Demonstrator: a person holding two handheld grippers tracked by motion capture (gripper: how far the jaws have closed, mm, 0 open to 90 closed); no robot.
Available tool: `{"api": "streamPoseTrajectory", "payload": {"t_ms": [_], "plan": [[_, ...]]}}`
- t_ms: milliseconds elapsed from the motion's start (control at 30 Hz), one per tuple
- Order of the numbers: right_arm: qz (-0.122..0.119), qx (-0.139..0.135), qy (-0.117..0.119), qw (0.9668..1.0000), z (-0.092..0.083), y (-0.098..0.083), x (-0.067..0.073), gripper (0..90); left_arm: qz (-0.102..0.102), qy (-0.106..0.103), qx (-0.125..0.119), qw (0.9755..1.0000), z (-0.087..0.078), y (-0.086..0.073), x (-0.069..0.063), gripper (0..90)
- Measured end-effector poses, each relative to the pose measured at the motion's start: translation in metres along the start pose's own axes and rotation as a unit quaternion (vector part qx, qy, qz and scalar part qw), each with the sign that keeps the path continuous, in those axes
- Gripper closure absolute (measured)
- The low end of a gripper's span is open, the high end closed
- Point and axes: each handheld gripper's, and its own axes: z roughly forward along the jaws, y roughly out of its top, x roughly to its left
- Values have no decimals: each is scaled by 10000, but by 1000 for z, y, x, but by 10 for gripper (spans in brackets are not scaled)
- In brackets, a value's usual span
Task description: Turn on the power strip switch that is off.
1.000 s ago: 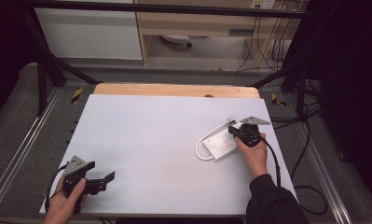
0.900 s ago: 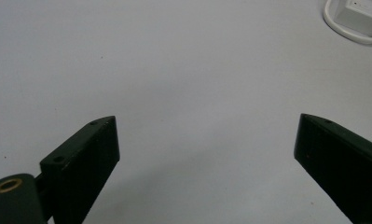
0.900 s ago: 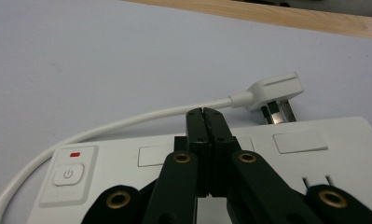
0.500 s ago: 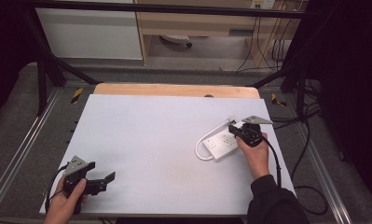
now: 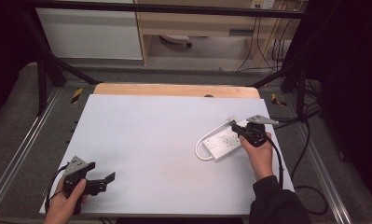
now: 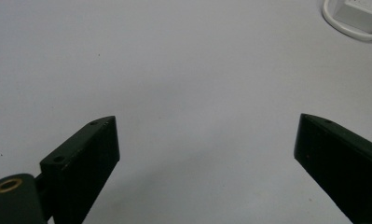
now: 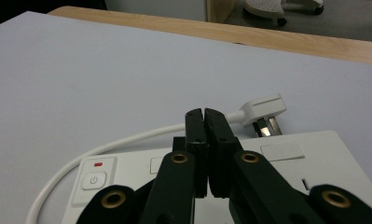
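Currently a white plastic power strip (image 5: 224, 141) with a looping white cable lies near the right edge of the pale grey table (image 5: 151, 135). Over it sits the right claw (image 5: 234, 128), jaws pressed together with nothing between them, its white plug (image 7: 262, 109) just beyond. At the near left corner, the left claw (image 5: 108, 179) is spread wide apart above bare tabletop.
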Motion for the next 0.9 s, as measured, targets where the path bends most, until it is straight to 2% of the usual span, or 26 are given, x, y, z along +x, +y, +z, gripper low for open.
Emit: {"api": "streamPoseTrajectory", "payload": {"t_ms": [300,500,633,800,900], "plan": [[116,1,10,9999,-5,3,-2,735,1,-13,17,10000,0,0,0,67],[221,57,25,9997,-10,9,-2,584,5,-18,13,10000,0,0,0,67],[330,-80,142,9993,-14,14,-1,399,7,-20,17,10000,0,0,0,67],[176,-83,-79,9998,-17,19,3,211,8,-19,21,10000,0,0,-1,67],[92,-9,-217,9997,-16,19,6,136,14,-20,15,10000,0,0,-1,67]]}}
